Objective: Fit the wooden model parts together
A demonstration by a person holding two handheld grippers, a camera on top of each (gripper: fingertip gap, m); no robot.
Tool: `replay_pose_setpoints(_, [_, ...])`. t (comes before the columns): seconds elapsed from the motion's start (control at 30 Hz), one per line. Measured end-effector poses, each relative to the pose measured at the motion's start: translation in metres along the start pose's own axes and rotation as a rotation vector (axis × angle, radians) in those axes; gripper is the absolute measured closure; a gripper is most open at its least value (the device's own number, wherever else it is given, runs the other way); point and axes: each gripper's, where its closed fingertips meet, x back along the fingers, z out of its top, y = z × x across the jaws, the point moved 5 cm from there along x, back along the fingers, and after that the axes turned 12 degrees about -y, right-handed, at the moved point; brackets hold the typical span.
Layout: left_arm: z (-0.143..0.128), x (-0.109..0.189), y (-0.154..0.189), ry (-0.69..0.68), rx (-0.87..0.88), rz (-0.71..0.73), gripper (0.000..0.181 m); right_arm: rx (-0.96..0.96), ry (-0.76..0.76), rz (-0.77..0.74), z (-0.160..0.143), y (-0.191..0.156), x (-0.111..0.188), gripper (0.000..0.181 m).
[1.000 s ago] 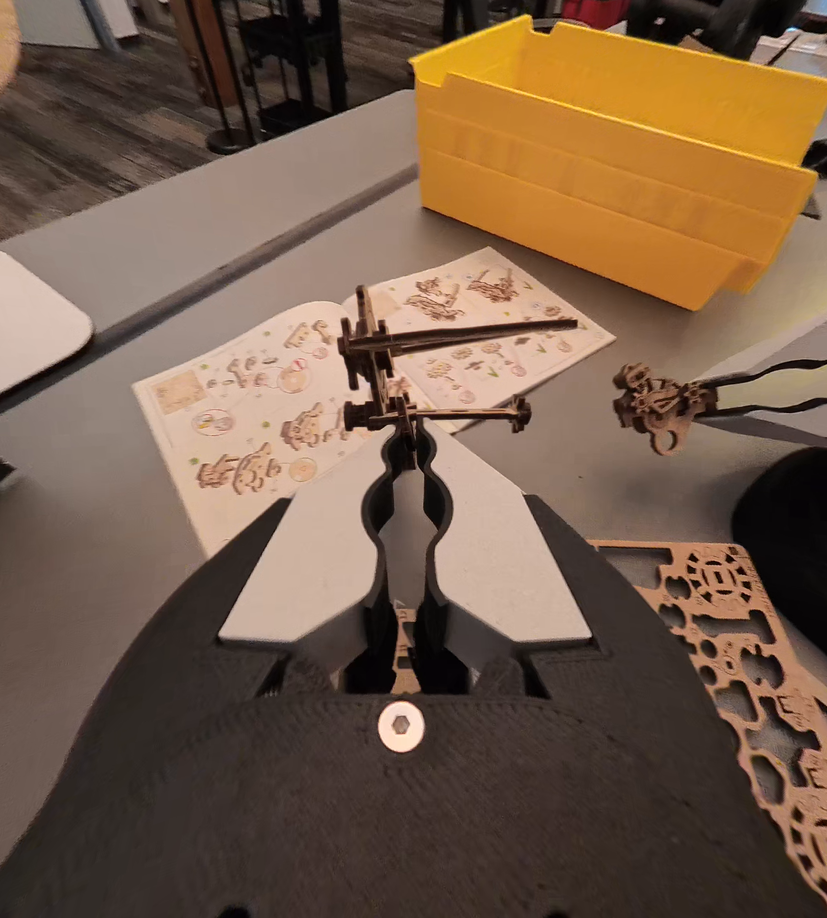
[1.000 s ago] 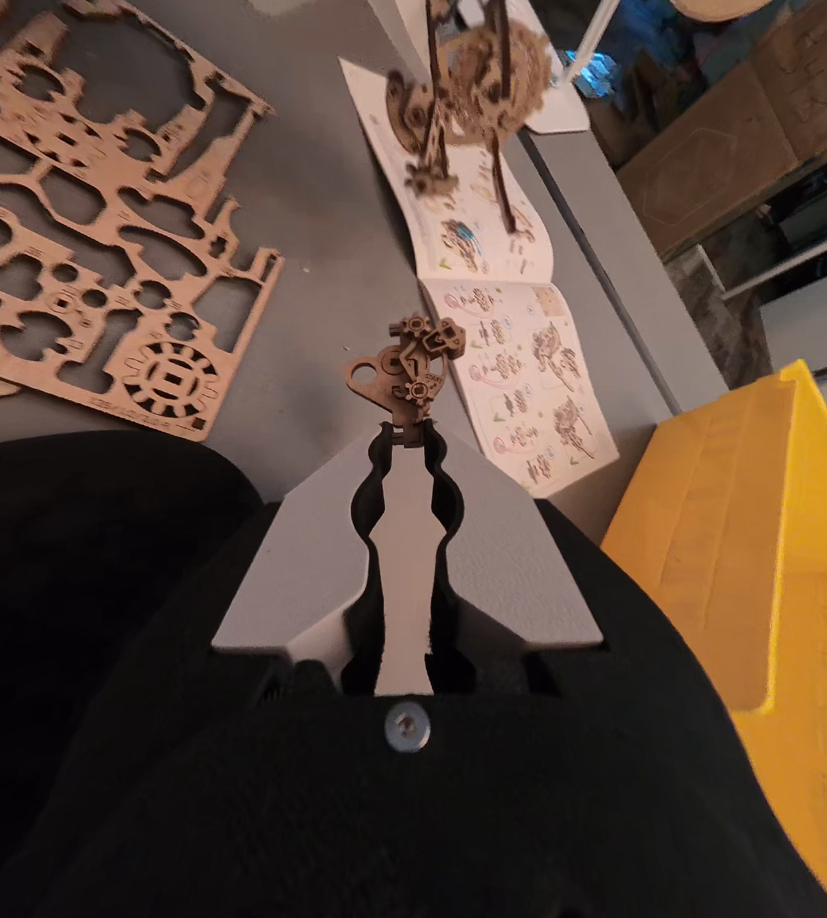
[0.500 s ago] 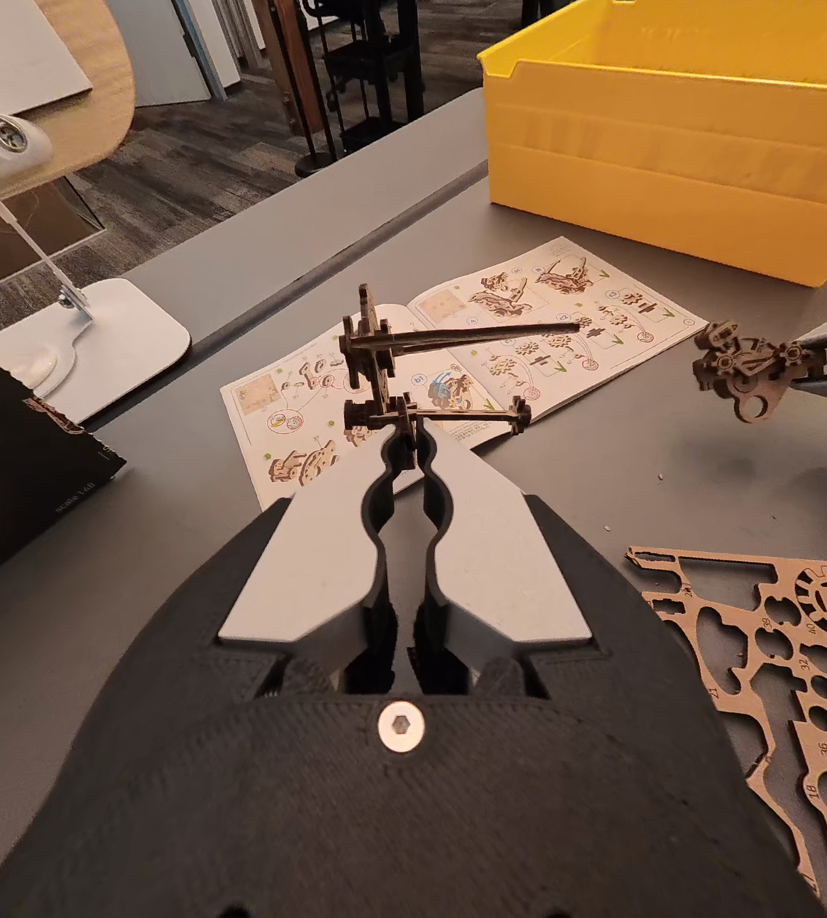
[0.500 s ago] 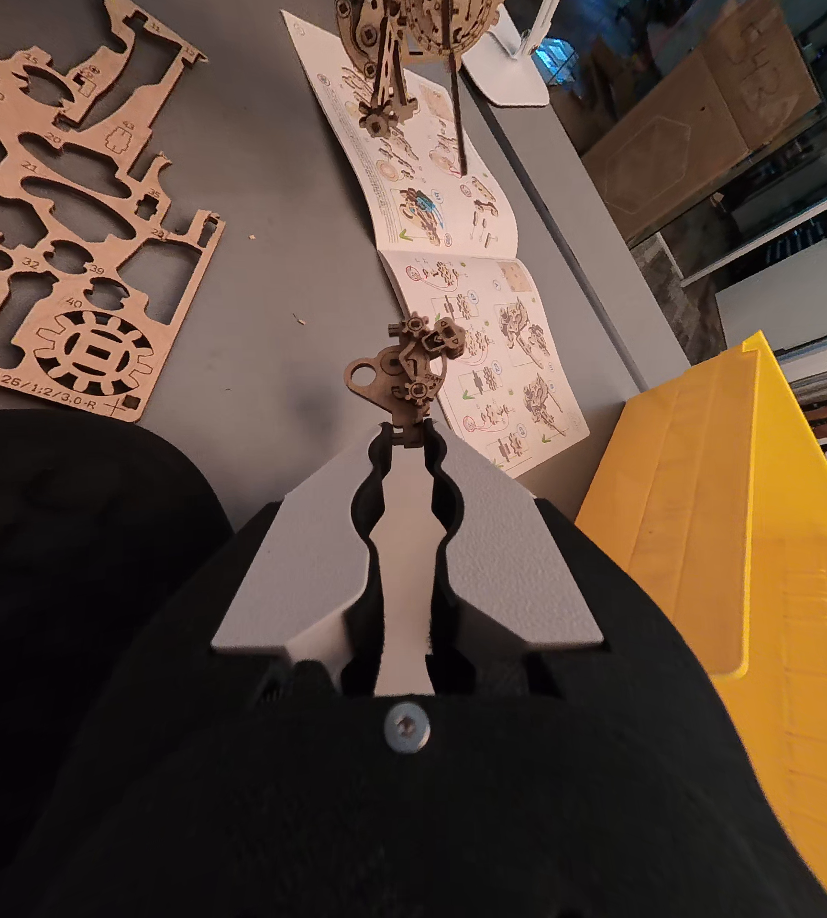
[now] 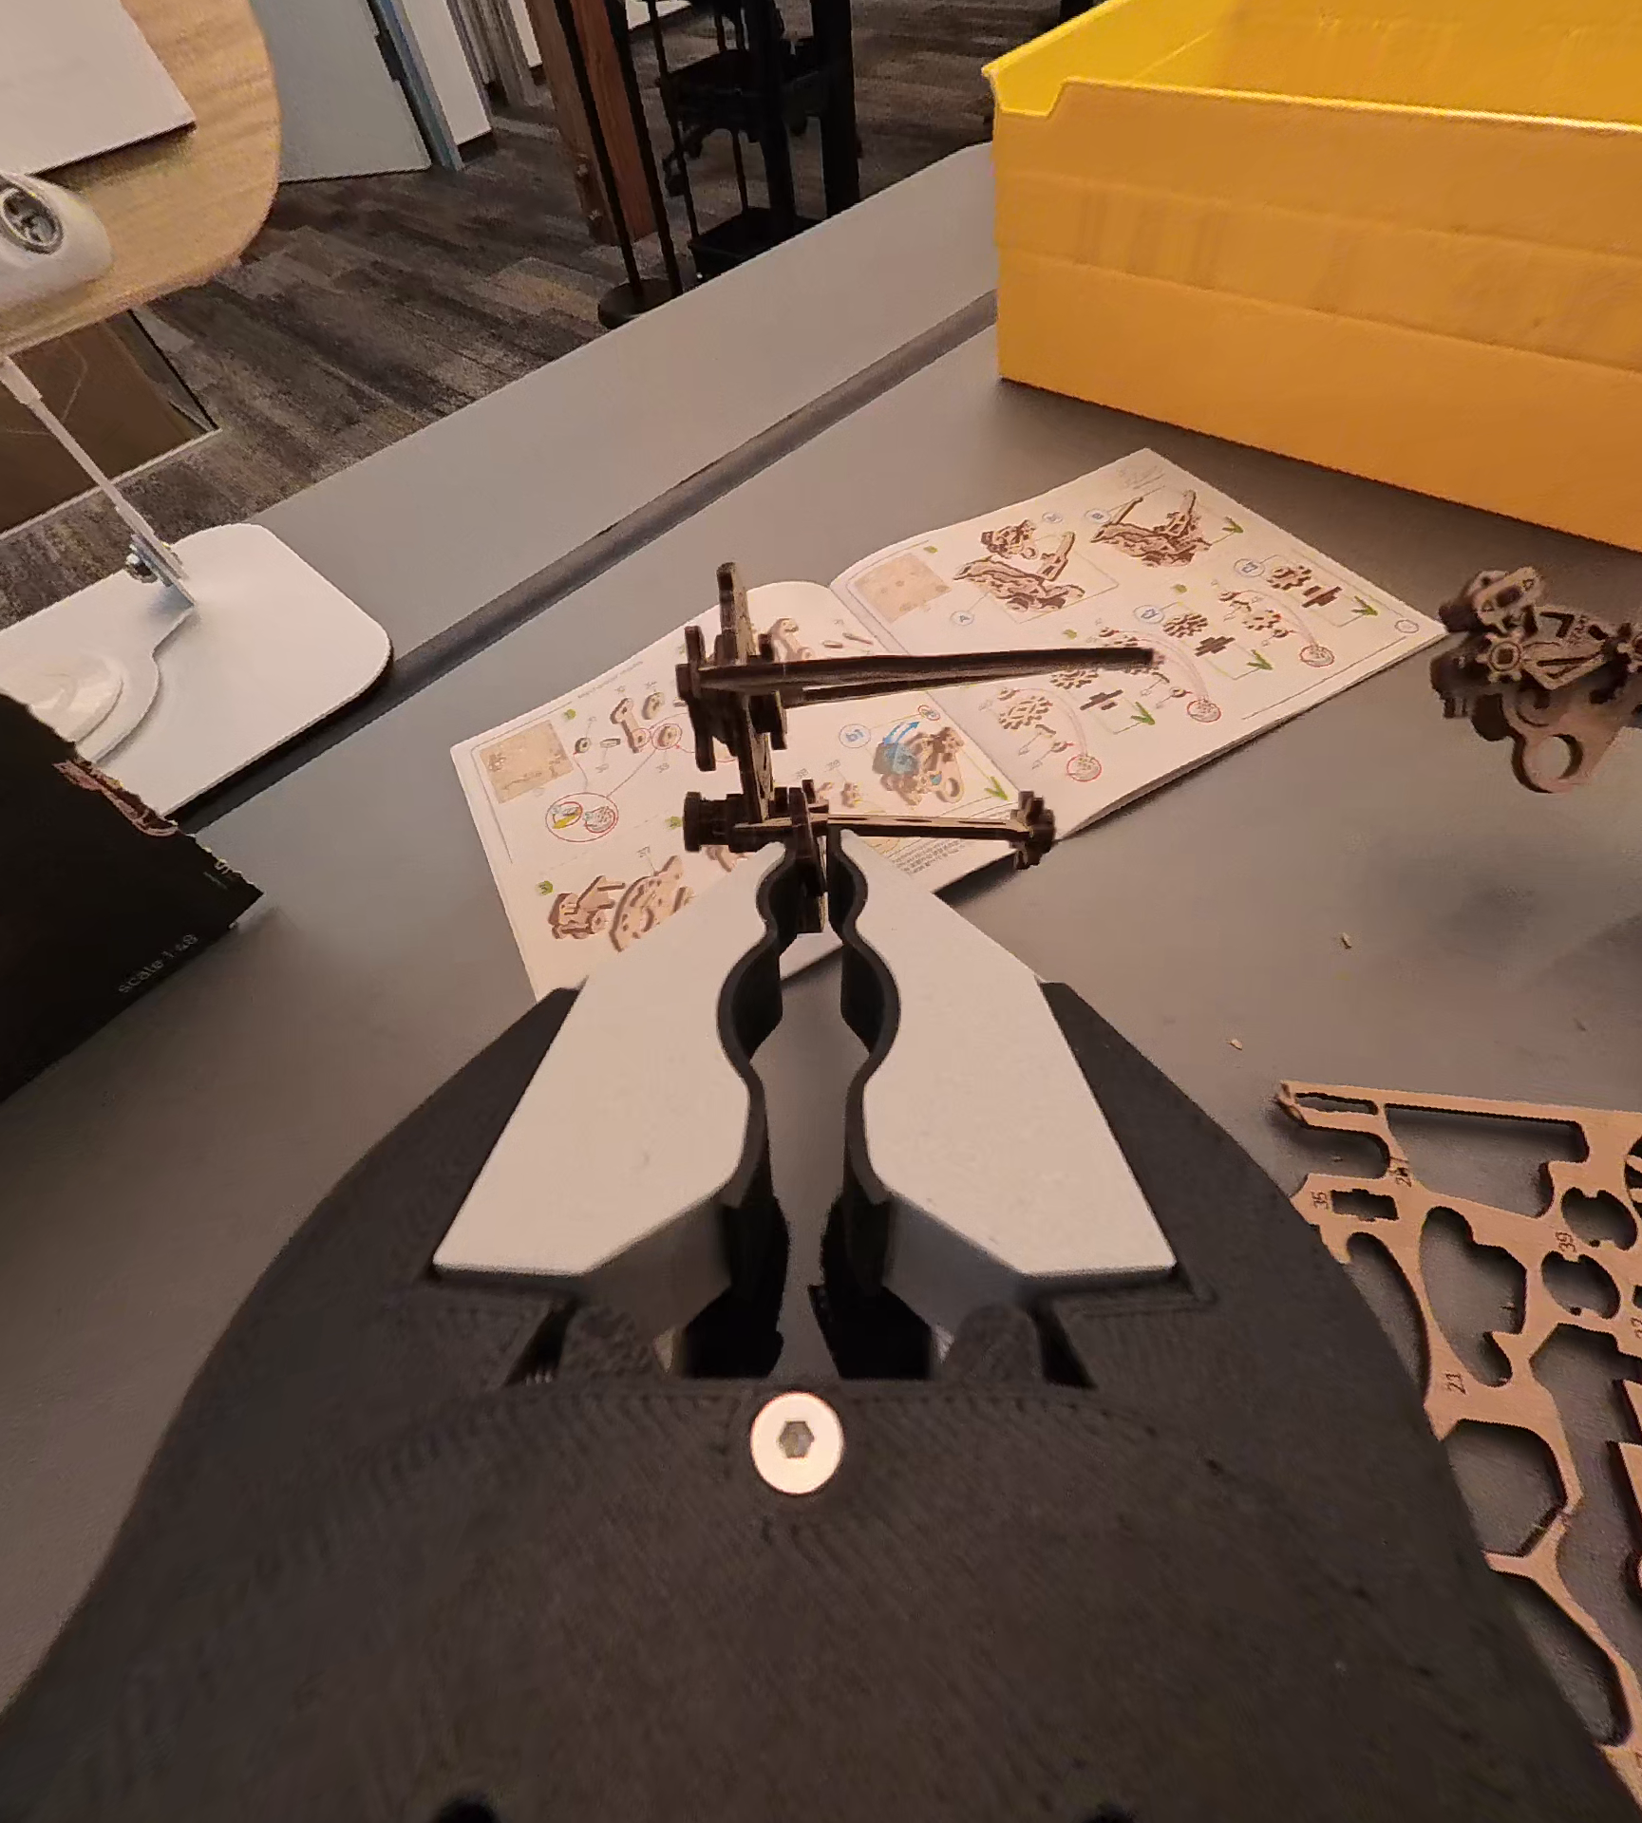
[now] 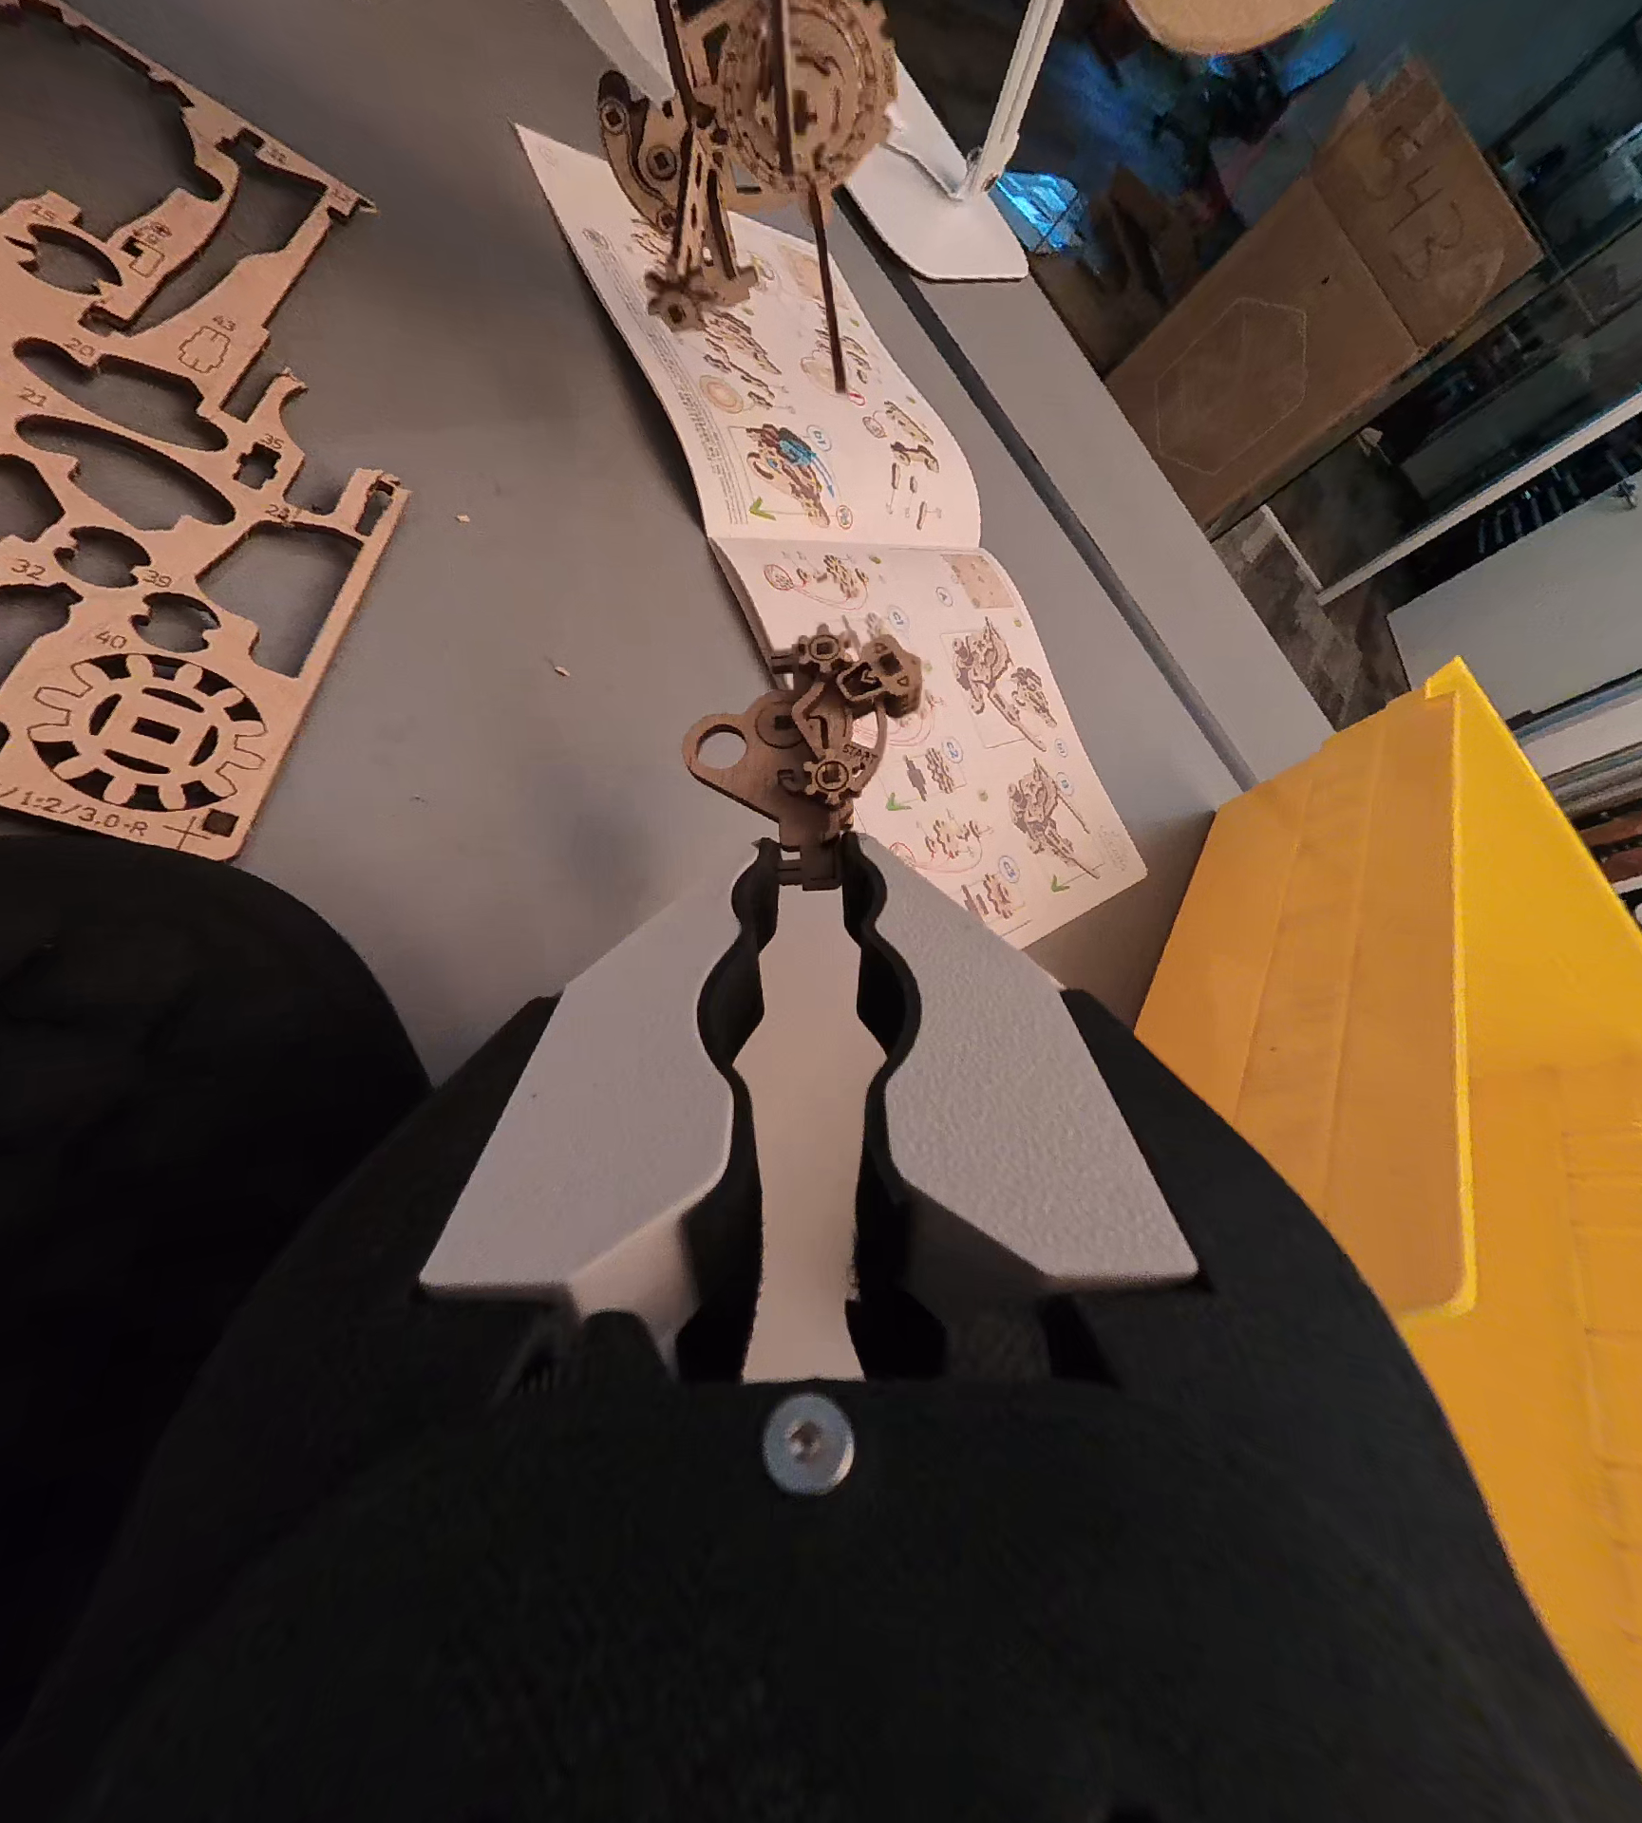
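Observation:
My left gripper [image 5: 805,873] is shut on a dark wooden axle assembly [image 5: 777,750] with two long rods pointing right, held above the table. My right gripper [image 6: 802,856] is shut on a small wooden gear-and-lever assembly [image 6: 812,735], also held in the air. That small assembly shows at the right edge of the left wrist view [image 5: 1527,681], apart from the rod tips. The axle assembly shows at the top of the right wrist view [image 6: 748,148], far from my right gripper.
An open instruction booklet [image 5: 974,691] lies on the grey table [image 5: 205,1134]. A yellow bin [image 5: 1369,256] stands behind it. A punched-out wooden parts sheet [image 5: 1586,1312] lies at the right, a dark box [image 5: 17,898] and a white lamp base [image 5: 205,651] at the left. The tips of one gripper are about 20 cm away from the tips of the other. The white lamp base [image 5: 205,651] is about 30 cm from my left fingertips. My right wrist view [image 6: 915,183] looks at it from another angle.
Both grippers have shifted over the table with their parts still held. In the left wrist view the small assembly has moved toward the right edge; the lamp base and dark box have come into view.

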Motion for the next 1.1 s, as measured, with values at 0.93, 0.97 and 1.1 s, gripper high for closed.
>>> replay_pose_setpoints(0.93, [0.01, 0.006, 0.019, -0.004, -0.134, 0.075, 0.18, -0.285, 0.107, 0.257, 0.06, -0.013, 0.01, 0.17])
replay_pose_setpoints(0.97, [0.012, 0.008, 0.022, 0.005, -0.155, 0.087, 0.18, -0.284, 0.101, 0.256, 0.063, -0.013, 0.011, 0.17])
replay_pose_setpoints(1.1, [0.015, 0.016, 0.034, 0.052, -0.231, 0.118, 0.18, -0.253, 0.096, 0.256, 0.077, -0.021, 0.02, 0.17])
